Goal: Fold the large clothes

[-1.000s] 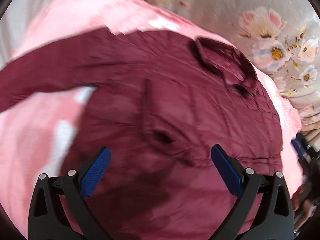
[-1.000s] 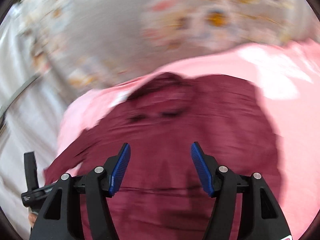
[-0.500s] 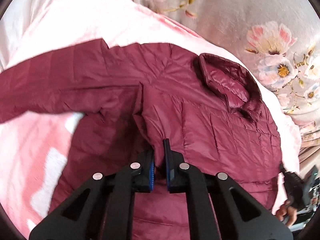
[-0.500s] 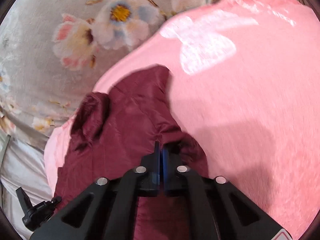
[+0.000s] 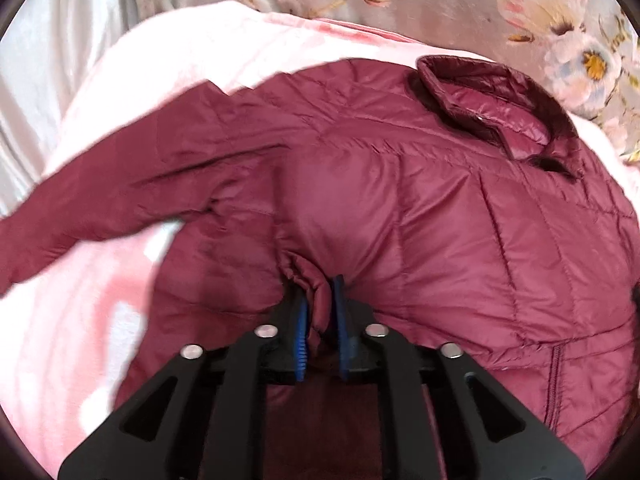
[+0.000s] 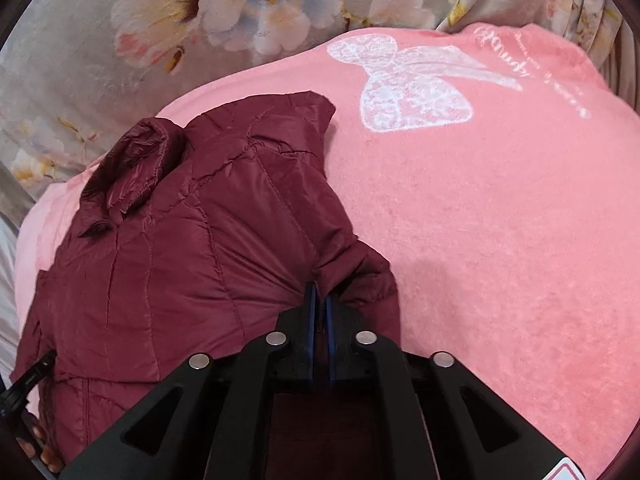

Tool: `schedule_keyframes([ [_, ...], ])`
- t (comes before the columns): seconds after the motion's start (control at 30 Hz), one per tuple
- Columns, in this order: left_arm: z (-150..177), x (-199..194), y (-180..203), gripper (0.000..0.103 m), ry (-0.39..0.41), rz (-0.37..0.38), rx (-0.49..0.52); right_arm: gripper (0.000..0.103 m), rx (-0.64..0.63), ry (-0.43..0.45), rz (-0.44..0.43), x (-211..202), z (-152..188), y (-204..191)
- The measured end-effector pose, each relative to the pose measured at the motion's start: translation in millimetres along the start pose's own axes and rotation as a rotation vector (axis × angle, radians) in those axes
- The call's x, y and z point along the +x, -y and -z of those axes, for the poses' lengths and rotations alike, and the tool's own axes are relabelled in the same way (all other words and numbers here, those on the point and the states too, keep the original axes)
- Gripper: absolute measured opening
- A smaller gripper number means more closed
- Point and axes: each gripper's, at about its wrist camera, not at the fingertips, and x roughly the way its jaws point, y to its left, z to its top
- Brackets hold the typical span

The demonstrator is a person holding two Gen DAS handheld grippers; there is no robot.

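Nearest in each wrist view, a pair of black tongs with blue pads pinches the maroon quilted puffer jacket [image 5: 460,220]: the left tongs [image 5: 320,312], whose jaws have just eased slightly wider, clamp a bunched fold of its front, and the right tongs [image 6: 320,312] clamp a thin edge by its folded-in side, likely so both can carry fabric across for a fold. The jacket lies spread on a pink fleece blanket [image 6: 500,220], one sleeve [image 5: 120,200] stretched out sideways, its collar [image 5: 500,108] toward the floral grey bedding [image 6: 80,60] beyond
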Motion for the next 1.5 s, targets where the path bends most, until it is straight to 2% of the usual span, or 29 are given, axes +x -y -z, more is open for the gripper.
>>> schedule_keyframes([
  [0.07, -2.3, -19.4, -6.7, 0.048, 0.049, -0.057, 0.011, 0.015, -0.002, 0.046, 0.057, -21.7, 3.5, -4.7],
  [0.13, -6.5, -41.7, -6.9, 0.055, 0.120, -0.083, 0.017, 0.017, -0.032, 0.111, 0.036, -47.7, 5.3, -20.4],
  [0.17, -10.8, -55.2, -2.5, 0.056, 0.156, -0.080, 0.022, 0.017, -0.049, 0.123, 0.010, -54.3, 4.7, -30.5],
  [0.2, -14.3, -64.1, 3.9, 0.056, 0.175, -0.059, 0.029, 0.017, -0.072, 0.128, -0.017, -59.4, 4.7, -42.5],
  [0.27, -20.1, -70.8, 25.9, 0.065, 0.174, 0.015, 0.059, 0.017, -0.152, 0.114, -0.075, -61.8, 7.1, -77.8],
  [0.37, -19.7, -55.0, 53.7, 0.066, 0.120, 0.088, 0.094, 0.017, -0.246, 0.065, -0.124, -45.4, 18.9, -122.5],
  [0.47, -10.4, -25.0, 68.8, 0.066, 0.057, 0.085, 0.099, 0.018, -0.293, -0.016, -0.144, -17.1, 38.1, -147.0],
  [0.57, 0.9, -3.9, 71.3, 0.067, 0.017, 0.085, 0.089, 0.018, -0.315, -0.054, -0.120, 2.1, 54.3, -151.6],
  [0.6, 4.9, 0.2, 71.6, 0.068, 0.021, 0.088, 0.084, 0.018, -0.319, -0.054, -0.115, 5.4, 57.7, -151.2],
  [0.67, 9.3, 1.8, 73.3, 0.077, 0.038, 0.071, 0.076, 0.018, -0.315, -0.049, -0.117, 7.4, 61.0, -150.3],
  [0.97, 13.5, 4.0, 76.4, 0.088, 0.049, 0.037, 0.084, 0.019, -0.404, 0.010, -0.013, 5.9, 71.6, -166.6],
  [1.5, 11.2, 9.0, 73.7, 0.098, 0.038, 0.024, 0.064, 0.019, -0.365, 0.002, -0.053, 7.6, 66.1, -160.5],
])
